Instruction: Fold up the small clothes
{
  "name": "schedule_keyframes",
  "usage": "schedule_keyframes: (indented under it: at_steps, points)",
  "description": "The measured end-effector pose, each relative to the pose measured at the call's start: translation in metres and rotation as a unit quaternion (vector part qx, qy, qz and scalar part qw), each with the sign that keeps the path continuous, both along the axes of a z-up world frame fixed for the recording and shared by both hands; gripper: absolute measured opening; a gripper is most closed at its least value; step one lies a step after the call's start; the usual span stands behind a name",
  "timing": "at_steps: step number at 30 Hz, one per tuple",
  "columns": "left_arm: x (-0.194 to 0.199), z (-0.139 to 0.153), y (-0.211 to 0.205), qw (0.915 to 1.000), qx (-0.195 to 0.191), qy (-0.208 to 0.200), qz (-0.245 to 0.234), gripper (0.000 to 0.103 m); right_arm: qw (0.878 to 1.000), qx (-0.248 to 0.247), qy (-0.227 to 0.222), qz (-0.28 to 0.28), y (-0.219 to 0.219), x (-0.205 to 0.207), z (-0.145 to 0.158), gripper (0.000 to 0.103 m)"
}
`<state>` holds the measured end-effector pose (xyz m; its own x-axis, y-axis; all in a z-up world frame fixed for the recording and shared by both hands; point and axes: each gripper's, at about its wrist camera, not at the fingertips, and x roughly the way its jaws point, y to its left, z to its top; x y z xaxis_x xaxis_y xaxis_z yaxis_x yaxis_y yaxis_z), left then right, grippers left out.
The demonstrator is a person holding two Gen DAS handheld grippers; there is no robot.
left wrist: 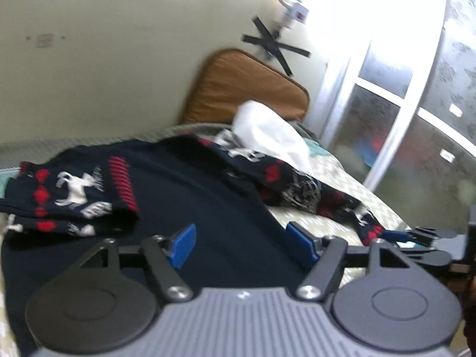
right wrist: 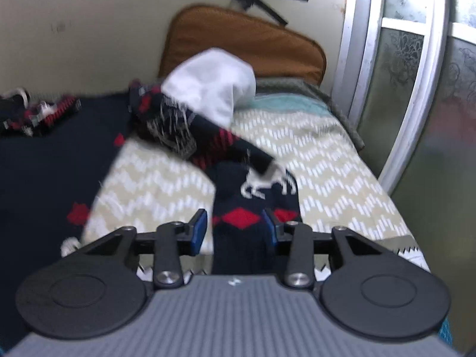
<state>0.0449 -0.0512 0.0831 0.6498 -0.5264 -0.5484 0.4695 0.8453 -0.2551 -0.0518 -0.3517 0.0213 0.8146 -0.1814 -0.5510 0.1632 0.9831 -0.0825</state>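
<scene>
The left gripper [left wrist: 242, 245] has its blue fingers [left wrist: 184, 245] spread wide, holding nothing, above the navy sweater [left wrist: 193, 196] body; a folded sleeve lies ahead to their left. The right gripper [right wrist: 235, 230] stands partly open with the other sleeve [right wrist: 253, 202] between its fingers, touching the right one. No writing is readable. Ahead lie a white cloth [right wrist: 214, 89], chevron bedspread [right wrist: 327, 172], brown pillow [right wrist: 247, 41] and frosted window [right wrist: 401, 68].
</scene>
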Motion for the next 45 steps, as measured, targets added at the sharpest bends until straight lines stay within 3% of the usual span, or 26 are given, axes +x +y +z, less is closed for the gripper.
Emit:
schedule_keyframes:
  at_steps: [2, 4, 7, 10, 13, 16, 18, 19, 20, 21, 23, 26, 29, 31, 34, 38, 41, 42, 45]
  points:
    - [-0.001, -0.004, -0.008, 0.9999, 0.001, 0.007, -0.012, 0.070, 1.000, -0.004, 0.011, 0.001, 0.002, -0.004, -0.006, 0.042]
    - [-0.002, -0.007, -0.015, 0.9996, 0.000, 0.018, -0.023, 0.070, 1.000, -0.024, 0.006, -0.009, 0.003, -0.008, -0.006, 0.007]
    - [-0.001, -0.012, -0.025, 0.9980, -0.014, 0.044, -0.044, 0.073, 0.996, 0.088, -0.014, -0.003, -0.009, -0.017, 0.012, 0.007]
    - [0.002, -0.014, -0.034, 0.9931, -0.045, 0.076, -0.078, 0.082, 0.974, 0.198, -0.050, 0.102, 0.006, -0.031, 0.033, 0.007]
    - [0.007, -0.018, -0.037, 0.9813, -0.092, 0.126, -0.113, 0.090, 0.952, 0.229, -0.063, 0.194, 0.036, -0.036, 0.042, 0.008]
    - [0.012, -0.024, -0.036, 0.9690, -0.126, 0.166, -0.134, 0.090, 0.928, 0.265, -0.064, 0.255, 0.056, -0.033, 0.043, 0.008]
    - [0.012, -0.028, -0.034, 0.9666, -0.129, 0.176, -0.134, 0.077, 0.915, 0.275, -0.073, 0.287, 0.067, -0.031, 0.043, 0.008]
    - [0.011, -0.029, -0.032, 0.9673, -0.126, 0.177, -0.131, 0.052, 0.908, 0.282, -0.078, 0.301, 0.071, -0.030, 0.043, 0.008]
    - [0.011, -0.030, -0.030, 0.9684, -0.120, 0.177, -0.128, 0.020, 0.902, 0.289, -0.081, 0.311, 0.075, -0.028, 0.043, 0.008]
    - [0.011, -0.029, -0.026, 0.9696, -0.116, 0.176, -0.124, 0.010, 0.897, 0.293, -0.081, 0.320, 0.079, -0.026, 0.043, 0.008]
    - [0.009, -0.020, -0.013, 0.9776, -0.106, 0.149, -0.104, 0.008, 0.896, 0.290, -0.076, 0.327, 0.085, -0.018, 0.043, 0.011]
    - [0.005, 0.014, 0.013, 0.9942, -0.058, 0.061, -0.067, 0.008, 0.891, 0.303, -0.071, 0.332, 0.086, -0.006, 0.043, 0.014]
    - [0.005, 0.051, 0.053, 0.9993, -0.010, -0.035, 0.006, 0.009, 0.894, 0.307, -0.074, 0.318, 0.082, 0.004, 0.043, 0.015]
    - [0.014, 0.063, 0.083, 0.9939, 0.027, -0.076, 0.074, 0.010, 0.898, 0.315, -0.070, 0.300, 0.077, 0.013, 0.039, 0.015]
    - [0.050, 0.051, 0.123, 0.9871, 0.051, -0.040, 0.146, 0.011, 0.906, 0.318, -0.061, 0.274, 0.070, 0.029, 0.032, 0.015]
    - [0.086, 0.020, 0.153, 0.9809, 0.051, 0.018, 0.187, 0.010, 0.930, 0.294, -0.053, 0.215, 0.059, 0.073, 0.030, 0.018]
    - [0.096, 0.006, 0.164, 0.9786, 0.033, 0.039, 0.199, 0.010, 0.947, 0.267, -0.052, 0.170, 0.052, 0.123, 0.036, 0.038]
    - [0.097, 0.004, 0.164, 0.9784, 0.026, 0.043, 0.201, 0.010, 0.951, 0.262, -0.052, 0.155, 0.050, 0.145, 0.038, 0.050]
    - [0.095, 0.003, 0.162, 0.9789, 0.024, 0.039, 0.199, 0.010, 0.954, 0.263, -0.041, 0.135, 0.052, 0.207, 0.038, 0.055]
